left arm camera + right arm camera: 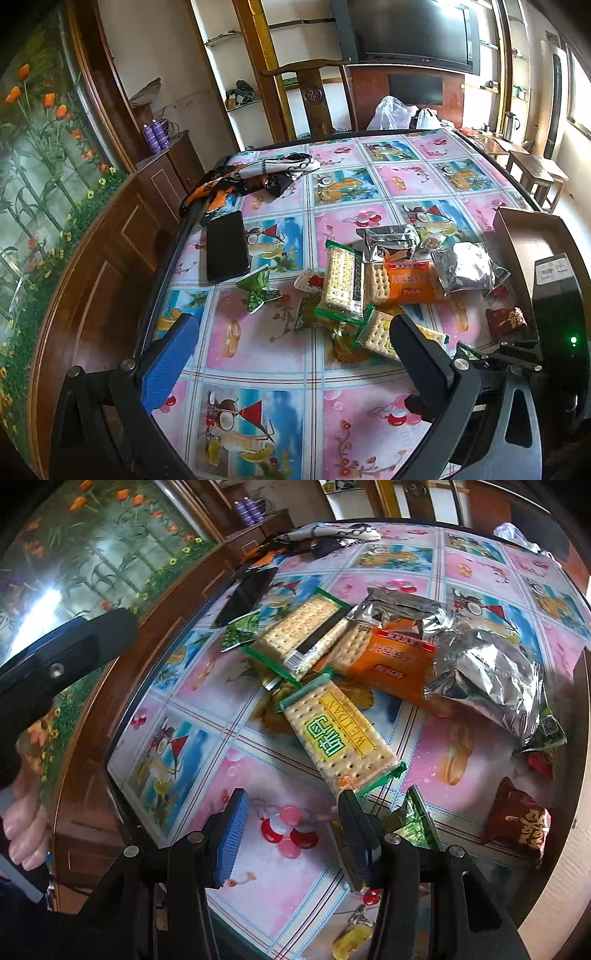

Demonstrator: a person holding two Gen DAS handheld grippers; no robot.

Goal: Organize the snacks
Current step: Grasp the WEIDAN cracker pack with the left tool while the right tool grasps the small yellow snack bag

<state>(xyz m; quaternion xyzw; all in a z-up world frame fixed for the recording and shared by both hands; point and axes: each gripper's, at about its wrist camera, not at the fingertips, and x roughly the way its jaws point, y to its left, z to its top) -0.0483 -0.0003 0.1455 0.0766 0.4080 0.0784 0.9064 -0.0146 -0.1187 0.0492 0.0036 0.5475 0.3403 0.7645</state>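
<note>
A pile of snack packets lies on the table: a green-edged cracker pack [340,738] nearest, a second cracker pack [299,635] [341,284], an orange cracker pack [388,664] [406,286], silver foil bags [491,679] [467,269], a small green packet [240,629] [258,290] and a dark red packet [517,823] [506,321]. My right gripper [291,808] is open and empty, just short of the nearest cracker pack. My left gripper [291,339] is open and empty, above the table before the pile. A brown cardboard box [532,243] stands at the right.
A black phone [226,251] and a crumpled scarf [258,177] lie at the table's far left. Plastic bags [395,112] sit at the far edge, with a wooden chair [314,96] behind. The table [96,295] has a dark wooden rim.
</note>
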